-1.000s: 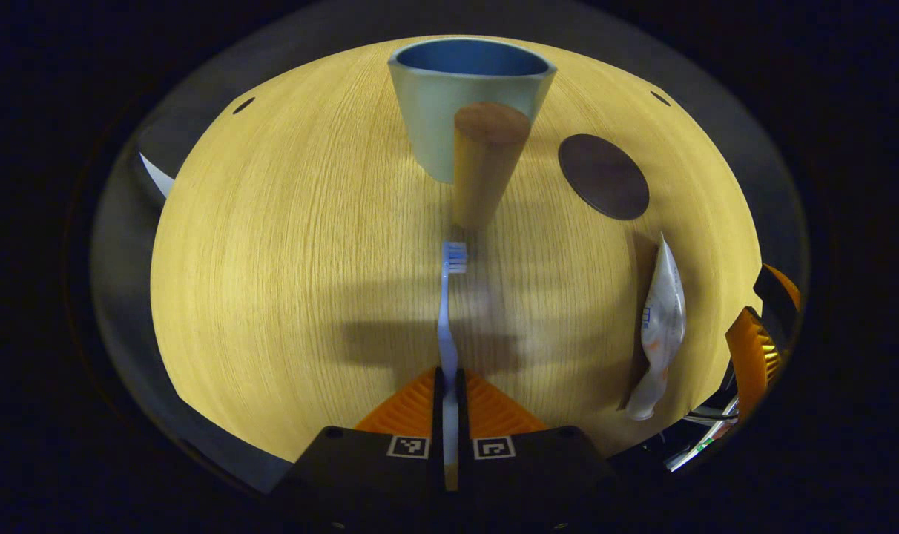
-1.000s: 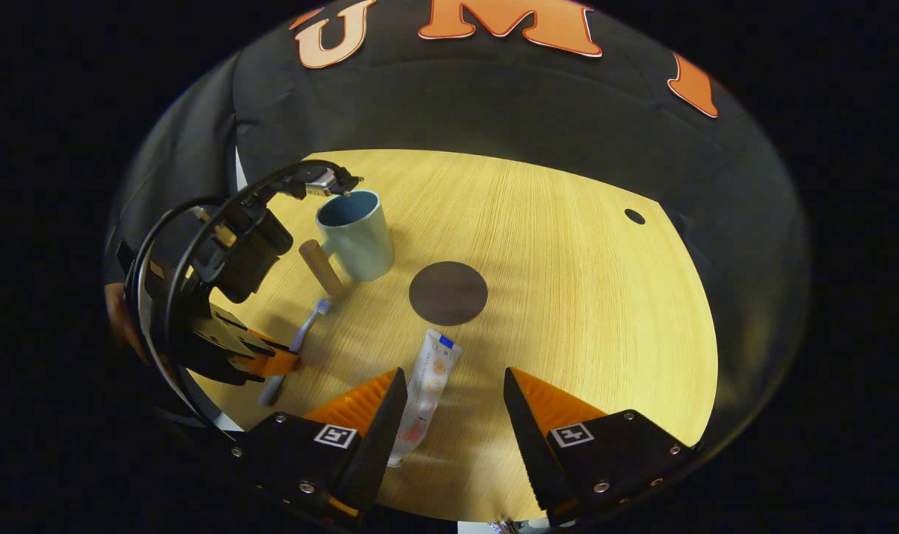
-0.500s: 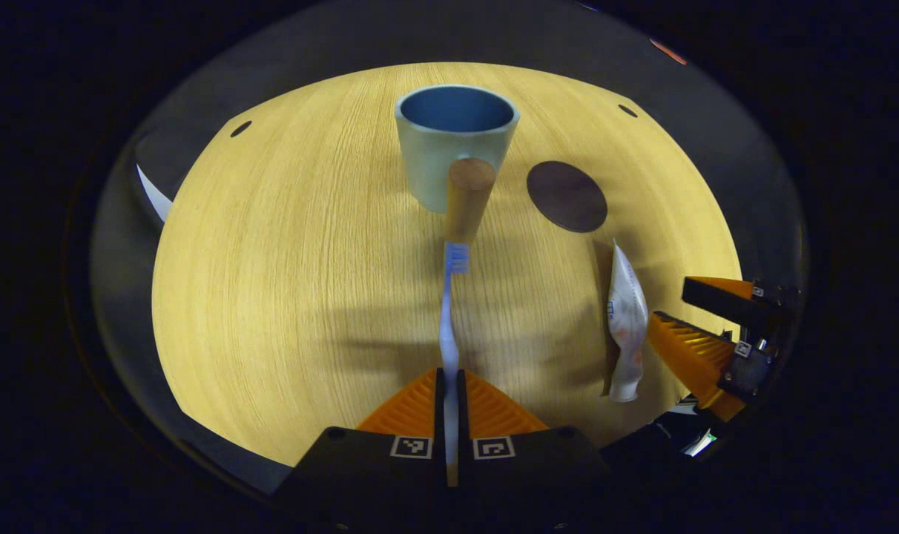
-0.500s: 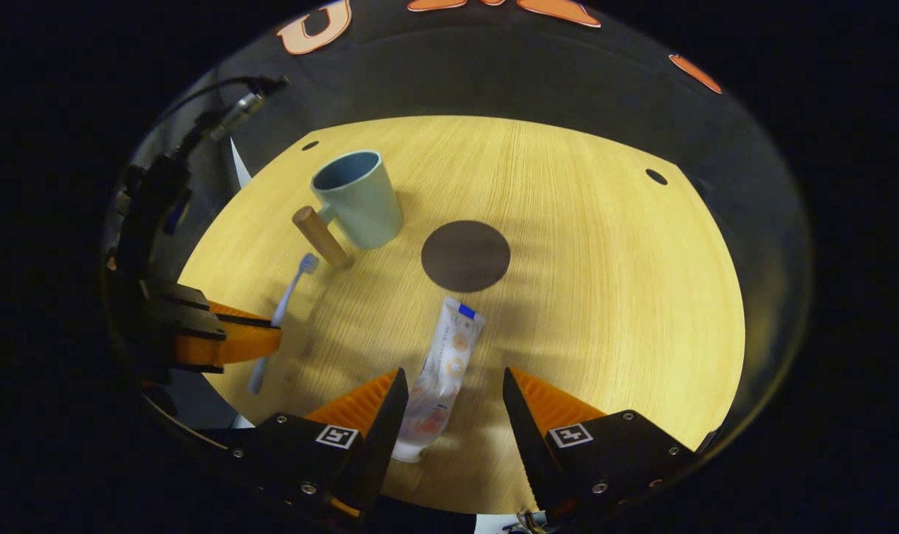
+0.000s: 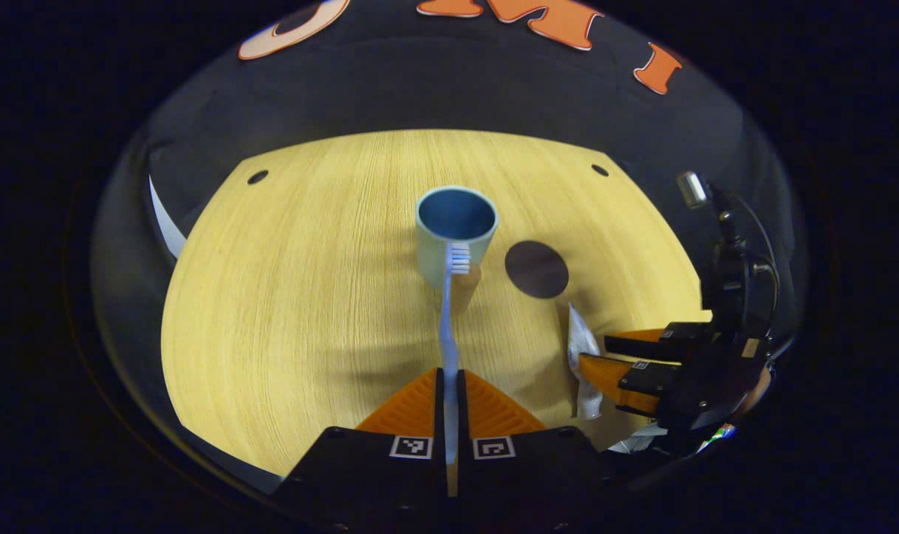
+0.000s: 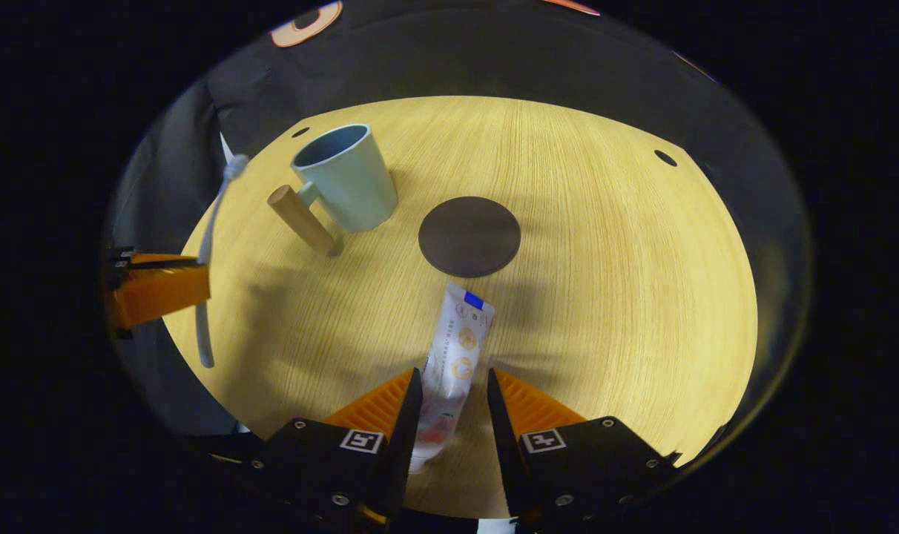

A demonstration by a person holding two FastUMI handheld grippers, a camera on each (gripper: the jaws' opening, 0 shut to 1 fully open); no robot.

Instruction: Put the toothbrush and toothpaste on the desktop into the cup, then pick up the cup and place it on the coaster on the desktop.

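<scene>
My left gripper (image 5: 447,374) is shut on the handle of a blue-white toothbrush (image 5: 446,326), which is lifted and points at the cup. The pale green cup (image 5: 455,230), with a wooden handle (image 5: 464,291), stands upright ahead; the brush head overlaps its near wall. In the right gripper view the left gripper (image 6: 160,285) carries the toothbrush (image 6: 211,230) above the table's left edge. My right gripper (image 6: 453,374) is open, its jaws narrowed around the toothpaste tube (image 6: 458,345) lying flat on the table. A dark round coaster (image 6: 469,236) lies just beyond the tube.
The wooden table (image 6: 605,282) has small holes near its far corners. The cup (image 6: 343,178) sits left of the coaster, its handle pointing toward the near left. In the left gripper view the right gripper (image 5: 613,356) and the hand holding it are at the right.
The left gripper has lifted the toothbrush off the table and drawn back from the cup. The right gripper has come down over the toothpaste and its jaws have narrowed around it.
</scene>
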